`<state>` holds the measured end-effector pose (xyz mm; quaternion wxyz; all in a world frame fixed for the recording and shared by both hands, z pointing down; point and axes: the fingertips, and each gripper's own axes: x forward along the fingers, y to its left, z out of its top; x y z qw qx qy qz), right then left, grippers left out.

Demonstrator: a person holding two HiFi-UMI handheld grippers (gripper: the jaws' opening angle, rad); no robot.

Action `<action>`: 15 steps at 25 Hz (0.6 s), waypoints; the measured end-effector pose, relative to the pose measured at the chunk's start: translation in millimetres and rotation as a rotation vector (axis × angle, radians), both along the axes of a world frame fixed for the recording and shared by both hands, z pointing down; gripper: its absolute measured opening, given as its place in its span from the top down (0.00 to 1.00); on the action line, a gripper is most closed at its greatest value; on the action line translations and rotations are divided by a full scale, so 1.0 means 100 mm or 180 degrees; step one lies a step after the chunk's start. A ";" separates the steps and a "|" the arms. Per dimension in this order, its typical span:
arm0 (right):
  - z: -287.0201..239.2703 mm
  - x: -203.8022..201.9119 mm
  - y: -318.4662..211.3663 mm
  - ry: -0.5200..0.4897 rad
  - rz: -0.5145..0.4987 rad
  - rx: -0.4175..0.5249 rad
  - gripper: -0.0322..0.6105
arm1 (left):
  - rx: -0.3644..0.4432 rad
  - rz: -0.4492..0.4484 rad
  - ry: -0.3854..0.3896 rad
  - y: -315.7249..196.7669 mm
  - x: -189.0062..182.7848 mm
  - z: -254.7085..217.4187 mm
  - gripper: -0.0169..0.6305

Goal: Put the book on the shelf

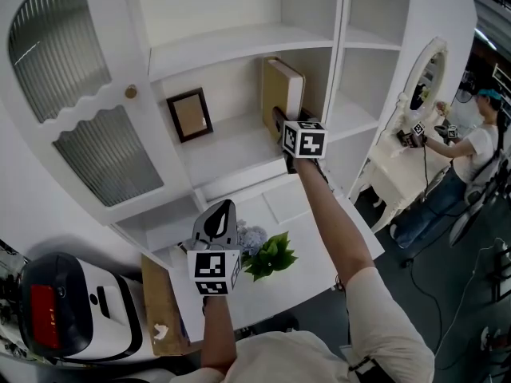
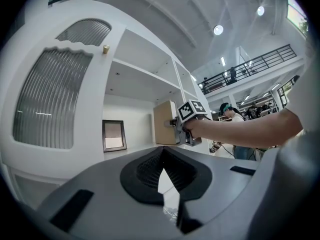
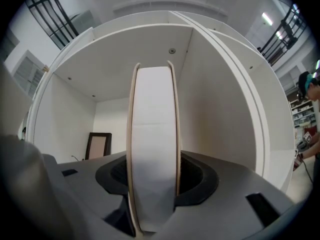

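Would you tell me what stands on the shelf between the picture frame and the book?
Nothing: the head view shows bare shelf between picture frame and book.

One book [image 1: 284,91], one picture frame [image 1: 189,115], one plant [image 1: 270,256]

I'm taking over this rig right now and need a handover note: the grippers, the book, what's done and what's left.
Left gripper: shut and empty.
Right gripper: shut on the book, holding it upright with the page edge facing the gripper.
Book: inside the middle compartment of the shelf, close to the right wall. The picture frame stands to its left.
Done: the book is in the compartment.
Left: I cannot tell whether its lower edge rests on the board. Probably set it down, open the right jaws and draw back.
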<state>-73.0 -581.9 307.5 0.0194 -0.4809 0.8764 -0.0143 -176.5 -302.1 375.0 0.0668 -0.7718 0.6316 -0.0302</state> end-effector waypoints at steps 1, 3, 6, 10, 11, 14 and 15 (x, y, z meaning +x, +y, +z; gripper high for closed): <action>-0.01 0.01 -0.03 -0.0081 -0.0004 -0.0043 0.58 | -0.0003 -0.0007 0.0007 0.00 -0.01 0.00 0.95; 0.00 0.06 -0.10 -0.0269 -0.0001 -0.0145 0.58 | -0.0016 -0.0023 0.0020 -0.01 -0.02 0.03 0.95; 0.01 0.07 -0.19 -0.0411 -0.0025 -0.0211 0.58 | -0.0041 -0.0036 0.0027 -0.03 -0.04 0.07 0.95; -0.03 -0.04 -0.28 -0.0329 -0.0057 -0.0161 0.58 | -0.0068 -0.0035 0.0006 -0.06 -0.03 0.10 0.95; -0.03 -0.05 -0.30 -0.0324 -0.0051 -0.0160 0.58 | -0.0071 -0.0038 0.0001 -0.06 -0.03 0.10 0.95; -0.04 -0.05 -0.37 -0.0405 -0.0035 -0.0206 0.58 | -0.0094 -0.0064 0.0001 -0.05 -0.08 0.12 0.95; -0.03 -0.04 -0.40 -0.0437 -0.0025 -0.0239 0.58 | -0.0106 -0.0081 0.0009 -0.05 -0.10 0.14 0.95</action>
